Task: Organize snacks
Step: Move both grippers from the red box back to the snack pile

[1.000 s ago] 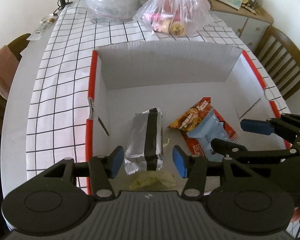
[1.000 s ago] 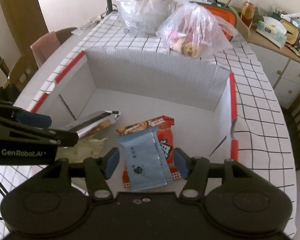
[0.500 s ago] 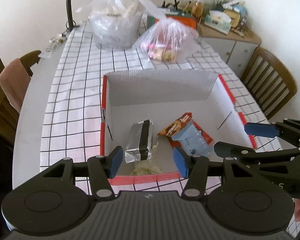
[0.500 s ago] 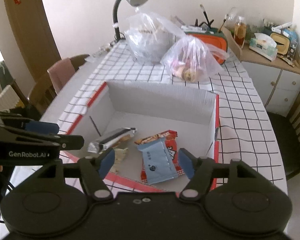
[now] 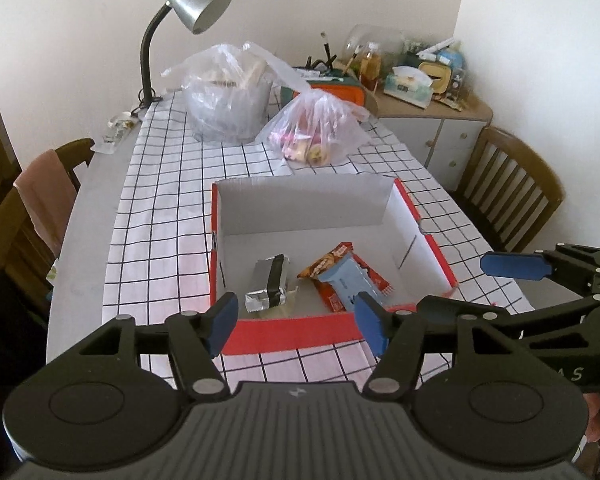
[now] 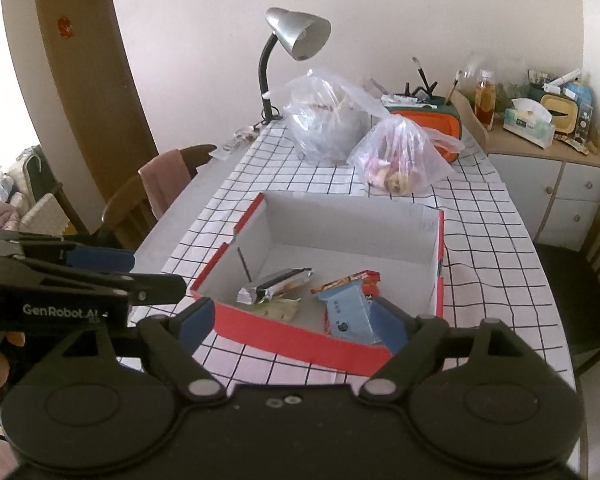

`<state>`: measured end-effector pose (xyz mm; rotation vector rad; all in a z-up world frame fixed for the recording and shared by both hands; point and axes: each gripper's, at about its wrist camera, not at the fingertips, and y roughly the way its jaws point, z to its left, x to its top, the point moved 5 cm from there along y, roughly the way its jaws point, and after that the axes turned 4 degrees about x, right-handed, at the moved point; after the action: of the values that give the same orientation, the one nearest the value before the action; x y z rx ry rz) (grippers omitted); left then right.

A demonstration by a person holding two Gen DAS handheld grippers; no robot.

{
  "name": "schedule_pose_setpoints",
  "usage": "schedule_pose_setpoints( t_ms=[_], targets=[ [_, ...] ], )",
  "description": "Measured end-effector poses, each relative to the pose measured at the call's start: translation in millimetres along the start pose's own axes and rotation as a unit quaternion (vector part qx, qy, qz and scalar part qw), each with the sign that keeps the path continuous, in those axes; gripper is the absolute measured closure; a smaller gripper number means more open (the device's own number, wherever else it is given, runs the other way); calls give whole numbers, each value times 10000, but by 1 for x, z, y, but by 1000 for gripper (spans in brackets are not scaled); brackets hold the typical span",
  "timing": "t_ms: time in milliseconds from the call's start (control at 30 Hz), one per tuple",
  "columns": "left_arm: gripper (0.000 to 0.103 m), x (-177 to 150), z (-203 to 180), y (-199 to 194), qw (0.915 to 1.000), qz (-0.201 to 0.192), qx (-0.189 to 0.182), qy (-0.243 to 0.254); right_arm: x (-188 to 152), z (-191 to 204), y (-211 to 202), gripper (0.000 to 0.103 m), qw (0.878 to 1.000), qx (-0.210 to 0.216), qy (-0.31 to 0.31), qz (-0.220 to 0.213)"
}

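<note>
Left wrist view: your left gripper [image 5: 296, 322] hangs above the near red edge of the cardboard box [image 5: 300, 330], jaws spread wide and empty. Your right gripper [image 6: 286, 320] is level beside it, equally wide apart, gripping nothing. Inside the box lie a silver foil packet [image 5: 268, 282], an orange snack bag [image 5: 326, 264] and a pale blue packet [image 5: 346, 280] on top of it. The box sits on a checked tablecloth [image 5: 160, 216]; two plastic bags [image 5: 316, 132] and a desk lamp [image 5: 188, 8] stand beyond.
</note>
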<state>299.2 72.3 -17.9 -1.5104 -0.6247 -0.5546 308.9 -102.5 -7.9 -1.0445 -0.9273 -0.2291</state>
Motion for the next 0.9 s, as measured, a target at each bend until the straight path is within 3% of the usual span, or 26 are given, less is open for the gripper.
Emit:
schedule_pose_setpoints(
  t_ms=[467,600,900],
  targets=[
    [32,-50,4,-46,9998,-132,95,-73,-46,20,-45,7,9996,121,40,-246],
    [29,-69,10,-49,9998,-31,82,-194,-61,23,-50,1,9996,143,78,-247],
    [26,-111,24,-46,9981,307,91,-531,-105,32,-43,0,10000,78,-15,51]
  ],
)
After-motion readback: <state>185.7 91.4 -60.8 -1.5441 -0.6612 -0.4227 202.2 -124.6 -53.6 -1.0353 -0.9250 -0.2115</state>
